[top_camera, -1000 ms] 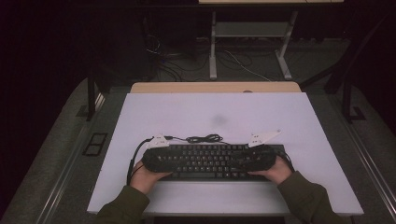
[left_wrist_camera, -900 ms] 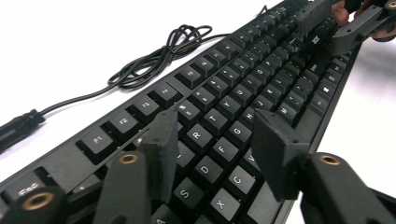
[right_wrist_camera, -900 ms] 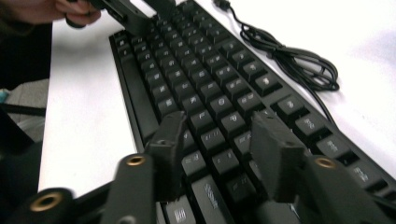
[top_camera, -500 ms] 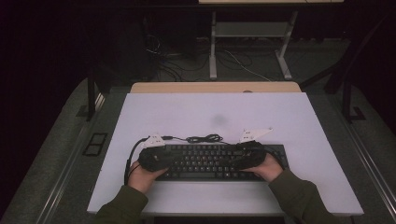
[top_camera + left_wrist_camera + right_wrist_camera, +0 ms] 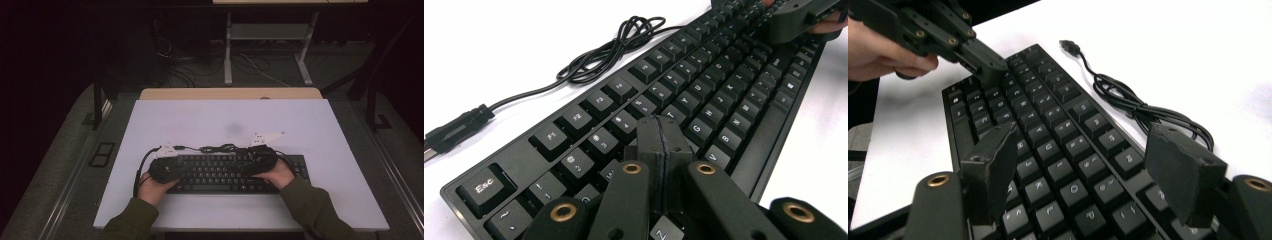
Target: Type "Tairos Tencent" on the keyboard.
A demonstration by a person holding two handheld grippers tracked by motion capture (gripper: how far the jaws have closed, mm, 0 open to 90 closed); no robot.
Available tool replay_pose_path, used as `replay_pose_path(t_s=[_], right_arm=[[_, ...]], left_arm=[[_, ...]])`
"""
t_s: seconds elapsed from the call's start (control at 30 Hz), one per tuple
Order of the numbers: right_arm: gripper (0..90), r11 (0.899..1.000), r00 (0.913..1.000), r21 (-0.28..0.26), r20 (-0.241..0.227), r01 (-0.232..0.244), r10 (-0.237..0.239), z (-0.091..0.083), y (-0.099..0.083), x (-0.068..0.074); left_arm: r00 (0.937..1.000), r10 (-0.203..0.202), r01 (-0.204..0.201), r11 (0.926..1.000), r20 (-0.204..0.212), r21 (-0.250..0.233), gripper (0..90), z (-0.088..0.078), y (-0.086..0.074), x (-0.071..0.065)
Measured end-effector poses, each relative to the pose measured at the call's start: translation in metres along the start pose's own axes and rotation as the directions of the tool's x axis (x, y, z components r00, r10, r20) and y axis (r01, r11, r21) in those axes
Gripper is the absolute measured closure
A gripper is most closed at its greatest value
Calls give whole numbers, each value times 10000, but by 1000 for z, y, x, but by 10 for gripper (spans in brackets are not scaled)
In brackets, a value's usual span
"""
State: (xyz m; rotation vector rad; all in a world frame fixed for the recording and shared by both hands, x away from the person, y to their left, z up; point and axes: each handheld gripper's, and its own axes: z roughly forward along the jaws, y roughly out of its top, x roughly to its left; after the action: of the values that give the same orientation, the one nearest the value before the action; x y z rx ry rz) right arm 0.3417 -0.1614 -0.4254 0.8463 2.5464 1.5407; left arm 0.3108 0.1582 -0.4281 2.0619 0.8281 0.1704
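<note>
Since the earlier frames the right gripper (image 5: pixel 1088 165) slides inward over the keyboard (image 5: pixel 225 172), jaws just opening and empty, while the left gripper (image 5: pixel 663 142) has clenched, seemingly pressing keys toward the table's 6 o'clock edge.

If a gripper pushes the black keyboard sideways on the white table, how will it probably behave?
The keyboard looks rigid and lies flat, so it would probably slide whole, not tip. Its loosely coiled cable seems floppy and would likely drag behind.
</note>
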Motion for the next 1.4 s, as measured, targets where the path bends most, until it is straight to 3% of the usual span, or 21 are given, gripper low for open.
replay_pose_path(t_s=[0.83, 0.97, 1.27, 1.4], right_arm=[[280, 10000, 10000, 33, -5, 90, -89, 6, 3, 1], [280, 9999, 9999, 34, -24, 144, -144, 6, 3, 1], [280, 9998, 9999, -36, -25, 170, -170, 5, 4, 1], [290, 9999, 9999, -18, -37, 150, -151, 5, 3, 0]], left_arm=[[9998, 153, -150, 9992, -87, 371, 888, 17, 3, 4], [9980, 567, -549, 9964, -270, 644, 889, 19, 4, 0], [9996, 268, -268, 9996, -18, 128, 884, 12, 6, -2], [9998, 179, -179, 9998, 7, -33, 815, 8, 6, -1]])
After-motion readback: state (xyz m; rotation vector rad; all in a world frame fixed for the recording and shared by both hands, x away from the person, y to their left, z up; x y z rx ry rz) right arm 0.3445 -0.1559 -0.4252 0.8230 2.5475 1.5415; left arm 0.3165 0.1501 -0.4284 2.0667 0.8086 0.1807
